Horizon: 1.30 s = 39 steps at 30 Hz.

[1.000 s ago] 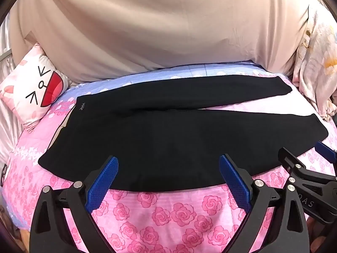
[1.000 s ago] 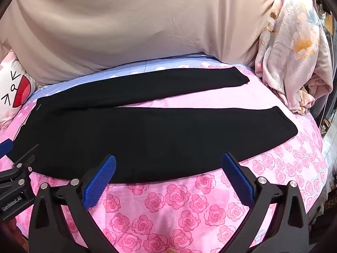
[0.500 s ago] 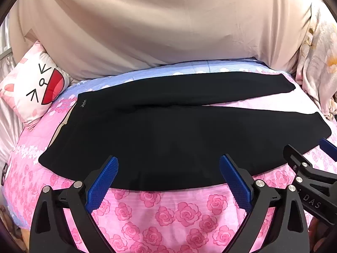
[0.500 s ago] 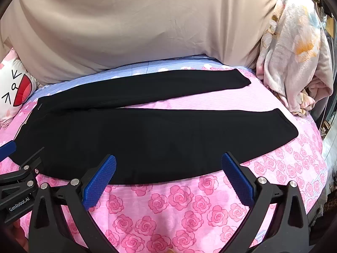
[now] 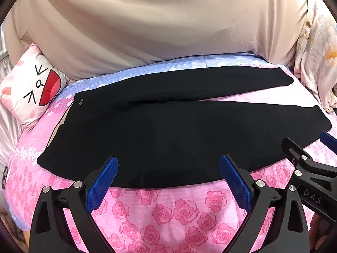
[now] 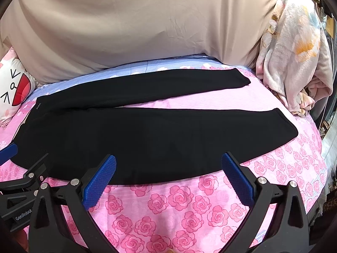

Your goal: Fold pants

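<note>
With the black pants (image 5: 168, 130) lying flat across the pink bedspread (image 5: 168, 215), legs splayed rightward, the left gripper (image 5: 168, 168) and right gripper (image 6: 168, 166) hover spread and empty at the near hem, where pinching 1 layer could skew the fold.

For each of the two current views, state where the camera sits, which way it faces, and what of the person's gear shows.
Left wrist: rides the left hand-held gripper, facing across the bed at the black pants; own open fingers low, right hand-held gripper at right edge.
Right wrist: rides the right hand-held gripper, facing the same way at the pants; own open fingers low, left one at left edge.
Shared: pants, rose bedsheet, cartoon pillow.
</note>
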Each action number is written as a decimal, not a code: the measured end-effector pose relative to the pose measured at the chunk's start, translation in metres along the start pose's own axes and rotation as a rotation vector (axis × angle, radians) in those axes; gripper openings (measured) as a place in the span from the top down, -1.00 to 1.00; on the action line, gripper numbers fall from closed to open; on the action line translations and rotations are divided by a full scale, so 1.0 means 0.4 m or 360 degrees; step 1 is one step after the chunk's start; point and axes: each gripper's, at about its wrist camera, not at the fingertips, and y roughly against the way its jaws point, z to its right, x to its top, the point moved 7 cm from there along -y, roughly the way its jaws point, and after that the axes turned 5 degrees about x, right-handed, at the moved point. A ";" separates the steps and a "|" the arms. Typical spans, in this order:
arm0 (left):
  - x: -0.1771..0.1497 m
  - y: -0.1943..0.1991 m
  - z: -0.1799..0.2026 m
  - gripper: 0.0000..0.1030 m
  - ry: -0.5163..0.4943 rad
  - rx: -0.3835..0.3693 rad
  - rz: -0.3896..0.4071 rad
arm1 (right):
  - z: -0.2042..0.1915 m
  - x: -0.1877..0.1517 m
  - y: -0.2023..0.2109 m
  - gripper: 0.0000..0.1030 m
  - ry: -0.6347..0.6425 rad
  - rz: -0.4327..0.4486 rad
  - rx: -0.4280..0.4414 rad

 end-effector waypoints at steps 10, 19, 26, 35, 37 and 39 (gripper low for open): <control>0.007 -0.002 -0.002 -0.86 0.0009 0.0015 0.0008 | 0.000 -0.003 -0.003 -0.91 0.0006 -0.0003 -0.0003; 0.018 -0.003 -0.004 -0.86 0.0042 -0.0029 0.0006 | -0.001 0.000 -0.006 -0.91 0.0006 -0.0010 -0.0005; 0.023 -0.001 0.002 -0.86 0.0038 -0.0025 0.0021 | 0.001 -0.003 -0.008 -0.91 0.0008 -0.0010 0.0000; 0.026 -0.003 0.003 -0.86 0.0020 -0.0004 0.0021 | 0.001 0.002 -0.012 -0.91 0.0005 -0.0013 -0.0001; 0.025 -0.003 0.003 -0.86 0.0016 0.0000 0.0021 | -0.001 0.001 -0.013 -0.91 0.0005 -0.0012 -0.0002; 0.025 -0.004 0.003 -0.86 0.0018 0.0001 0.0019 | -0.002 0.001 -0.014 -0.91 0.0007 -0.0015 -0.0003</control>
